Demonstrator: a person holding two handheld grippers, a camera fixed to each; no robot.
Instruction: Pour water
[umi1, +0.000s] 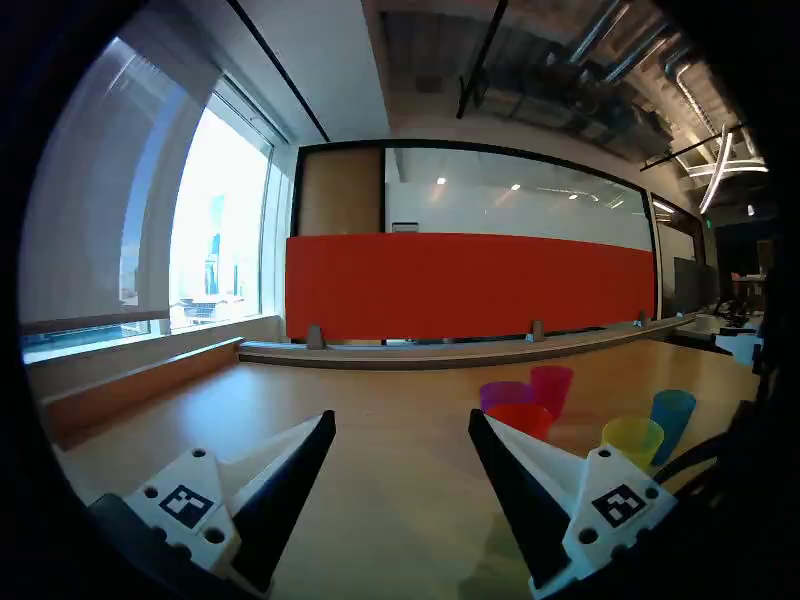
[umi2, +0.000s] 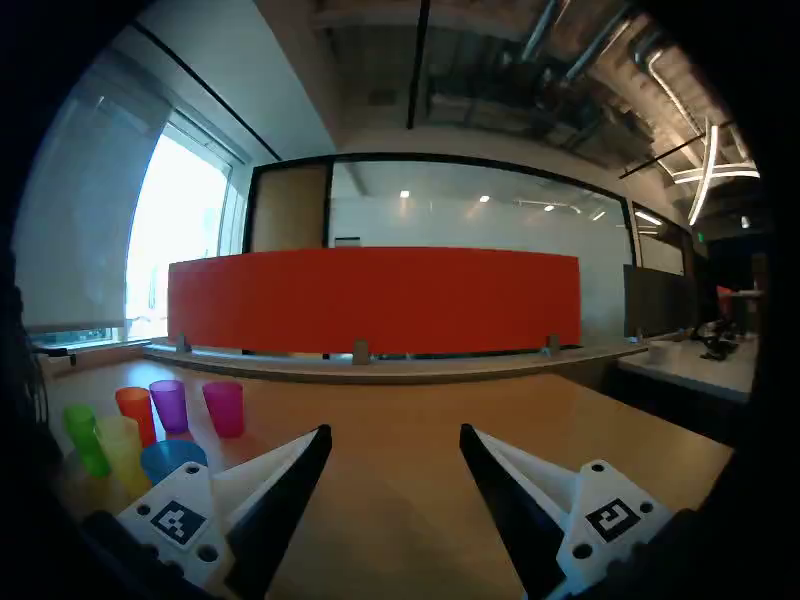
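A cluster of coloured plastic cups stands upright on the wooden table (umi1: 380, 390). A purple cup (umi1: 503, 392) and a magenta cup (umi1: 551, 385) are on the far side, with a red-orange cup (umi1: 520, 418) just in front of them. A yellow cup (umi1: 632, 438) and a blue cup (umi1: 672, 412) are close by, and a green cup (umi2: 85, 437) is at the group's edge.

In the left gripper view the cups sit to the right of the left gripper (umi1: 400, 420), and its right finger partly hides the red-orange cup. In the right gripper view they sit to the left of the right gripper (umi2: 394, 432).

Beyond the table runs a red partition (umi1: 470, 285), with a bright window (umi1: 215, 235) on the left. Both tongs gape wide, gripping nothing, with bare wood between the fingers.
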